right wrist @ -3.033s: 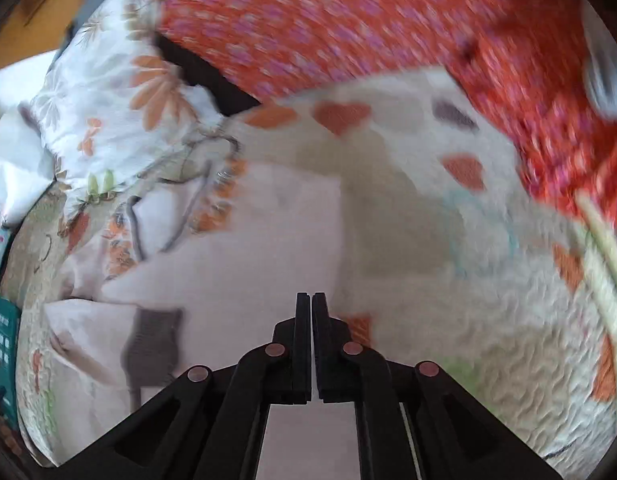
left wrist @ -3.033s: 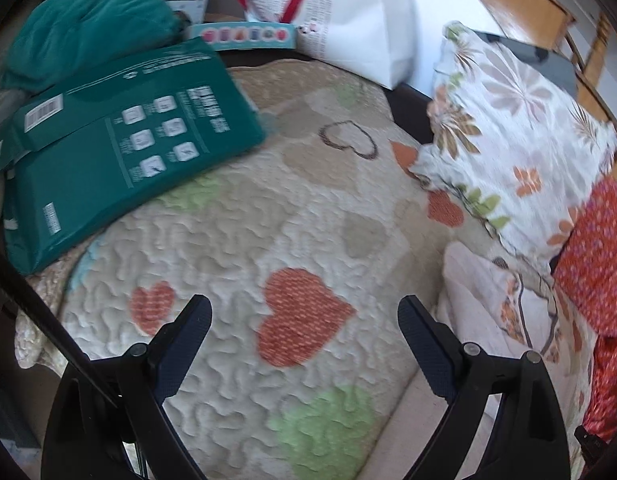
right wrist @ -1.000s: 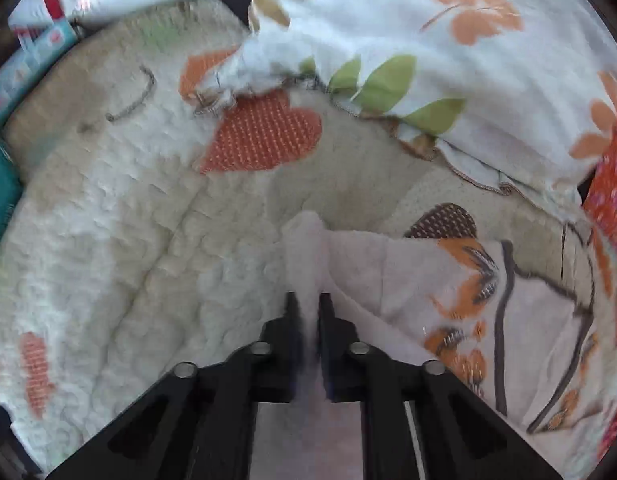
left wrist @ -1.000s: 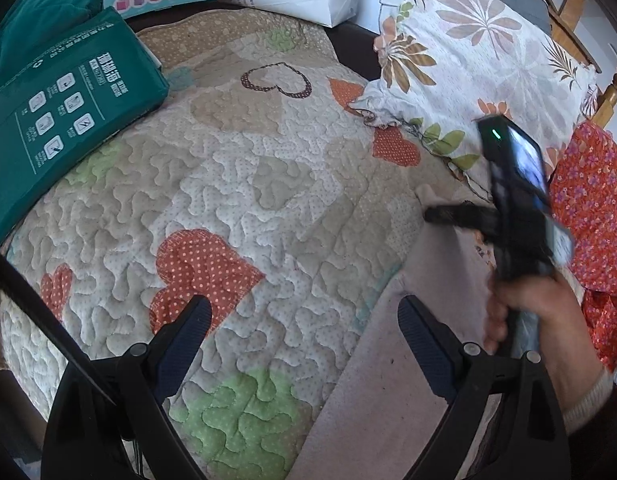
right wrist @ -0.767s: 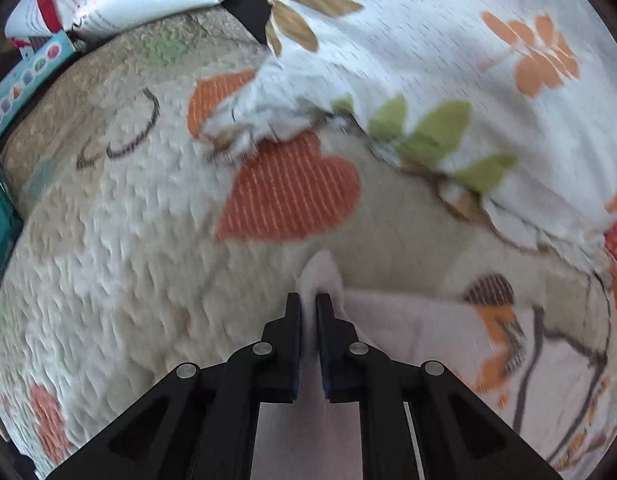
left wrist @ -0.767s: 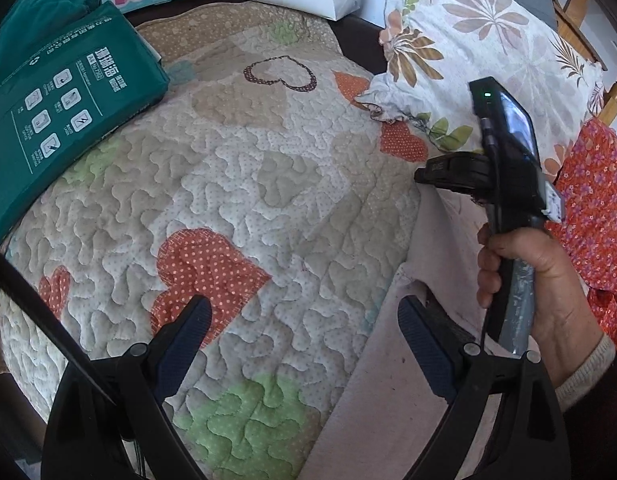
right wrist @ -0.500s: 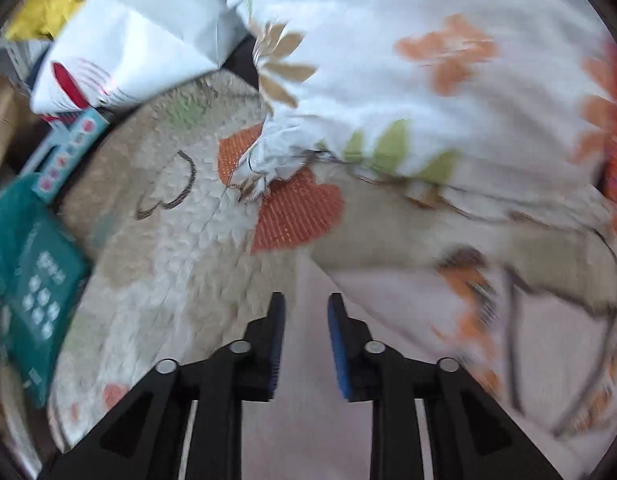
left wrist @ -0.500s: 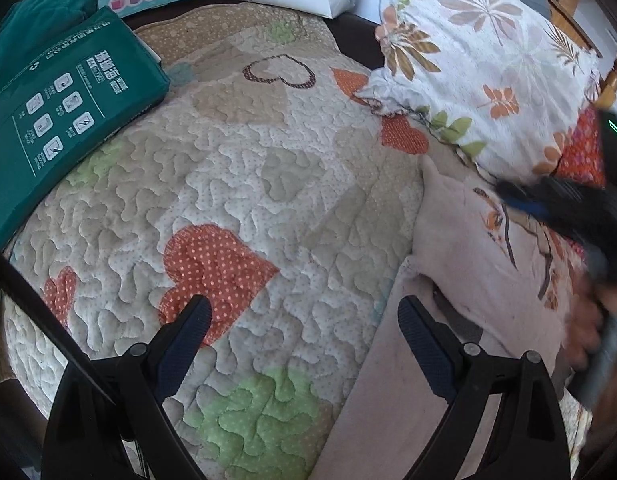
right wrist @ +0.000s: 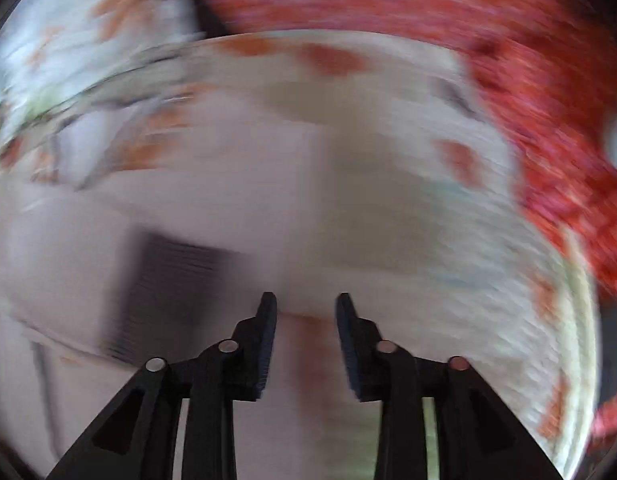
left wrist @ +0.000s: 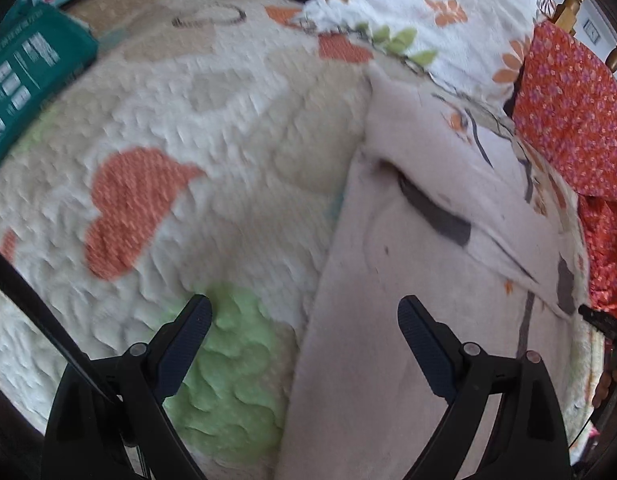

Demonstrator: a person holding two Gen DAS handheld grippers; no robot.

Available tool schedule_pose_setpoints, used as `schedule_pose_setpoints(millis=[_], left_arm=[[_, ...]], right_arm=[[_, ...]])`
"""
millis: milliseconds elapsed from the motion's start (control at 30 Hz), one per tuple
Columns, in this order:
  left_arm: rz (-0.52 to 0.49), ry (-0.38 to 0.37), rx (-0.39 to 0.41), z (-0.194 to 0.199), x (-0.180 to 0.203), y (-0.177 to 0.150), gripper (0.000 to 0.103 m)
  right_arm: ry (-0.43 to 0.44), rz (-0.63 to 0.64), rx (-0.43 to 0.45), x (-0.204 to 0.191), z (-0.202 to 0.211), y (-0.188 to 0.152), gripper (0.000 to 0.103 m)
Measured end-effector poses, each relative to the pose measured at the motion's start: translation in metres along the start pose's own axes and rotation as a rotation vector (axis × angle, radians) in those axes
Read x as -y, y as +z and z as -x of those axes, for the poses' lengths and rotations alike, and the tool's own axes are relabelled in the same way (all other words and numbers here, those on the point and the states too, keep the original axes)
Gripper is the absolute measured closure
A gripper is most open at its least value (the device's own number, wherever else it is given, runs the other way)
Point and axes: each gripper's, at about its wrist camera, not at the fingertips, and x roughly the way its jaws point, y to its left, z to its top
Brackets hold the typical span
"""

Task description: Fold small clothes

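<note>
On heart-patterned quilt, pale garment, left jaws wide empty, right jaws opening, empty.

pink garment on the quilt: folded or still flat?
Partly folded: one edge of the pink garment lies doubled over itself on the quilt.

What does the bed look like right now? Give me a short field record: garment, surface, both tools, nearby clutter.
garment: pale pink small garment, lying on the quilt, one flap folded over it
surface: quilt with heart patches
left tool: left tool open, above the garment's left edge, gripping nothing
right tool: right tool jaws opening, nothing pinched between them; view heavily blurred
nearby clutter: floral pillow, red flowered cloth, green package
</note>
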Motion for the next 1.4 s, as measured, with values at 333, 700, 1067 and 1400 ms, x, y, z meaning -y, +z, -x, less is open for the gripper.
schedule_pose_setpoints(millis=[333,700,1067,1400], left_arm=[[-0.094,-0.146,0.003,0.020,0.012,-0.043,0.029],[0.076,-0.359,-0.068,0.035,-0.018,-0.100,0.055],[0.086,-0.316,-0.086,0.047,-0.019,-0.148,0.055],[0.040,-0.246,-0.081,0.048,-0.007,-0.161,0.055]], right_arm=[[0.613,-0.213,-0.051,0.029,0.005,-0.118,0.057],[0.963,-0.395,-0.096,0.040,-0.002,-0.183,0.057],[1.017,-0.272,-0.169,0.009,0.011,-0.230,0.057],[0.928,-0.188,-0.177,-0.006,0.017,-0.266,0.070]])
